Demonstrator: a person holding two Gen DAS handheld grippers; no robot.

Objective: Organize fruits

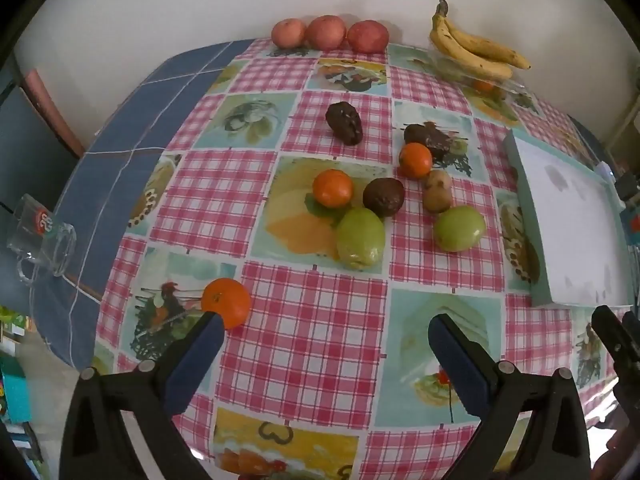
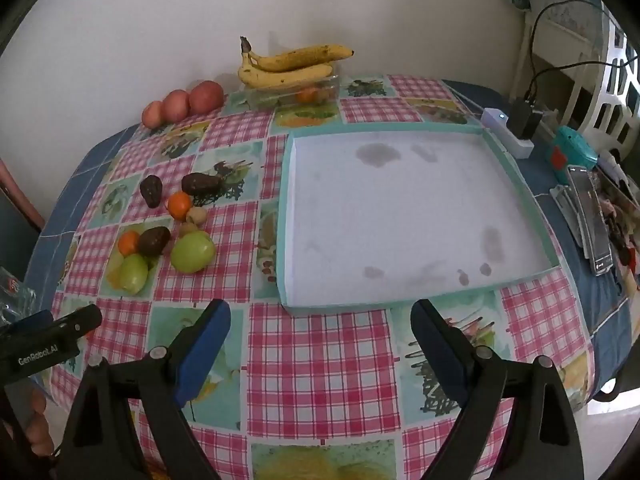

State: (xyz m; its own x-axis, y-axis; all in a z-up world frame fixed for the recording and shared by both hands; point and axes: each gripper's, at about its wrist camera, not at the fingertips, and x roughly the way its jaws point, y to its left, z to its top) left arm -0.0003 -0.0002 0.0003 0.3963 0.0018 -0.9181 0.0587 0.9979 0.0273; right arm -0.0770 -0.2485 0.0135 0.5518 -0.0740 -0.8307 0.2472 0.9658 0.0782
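My left gripper [image 1: 324,330] is open and empty above the checked tablecloth. An orange [image 1: 226,302] lies just beyond its left fingertip. Further out lie two more oranges [image 1: 333,188], three dark avocados [image 1: 383,197], two green fruits [image 1: 360,238] and two small brown fruits [image 1: 438,192]. Three red apples [image 1: 328,32] sit at the far edge. Bananas [image 1: 474,46] rest on a clear box. My right gripper [image 2: 320,314] is open and empty, just short of the near edge of the shallow white tray [image 2: 400,292]. The fruit cluster [image 2: 192,252] lies left of the tray.
A glass mug [image 1: 40,236] lies on its side at the left table edge. To the right of the tray are a charger with cable [image 2: 520,120], a teal device [image 2: 572,156] and a phone [image 2: 592,220]. A wall stands behind the table.
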